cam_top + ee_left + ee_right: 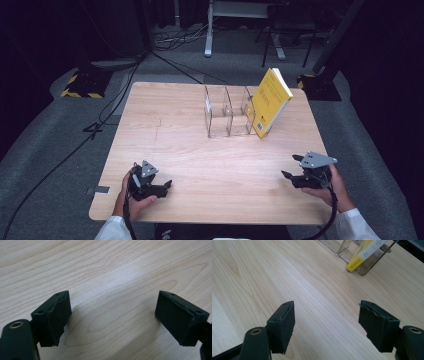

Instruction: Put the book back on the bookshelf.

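Observation:
A yellow book leans tilted in the right slot of a clear acrylic file rack at the middle back of the wooden table. Its lower corner and the rack sit far ahead in the right gripper view. My left gripper rests low at the table's front left, open, with bare wood between its pads. Near the front right my right gripper is open and holds nothing; its pads stand wide apart above the wood.
Beyond the table lie grey carpet, black cables, a stand base with yellow-black stripes, and desk legs. A dark post base stands at the back right.

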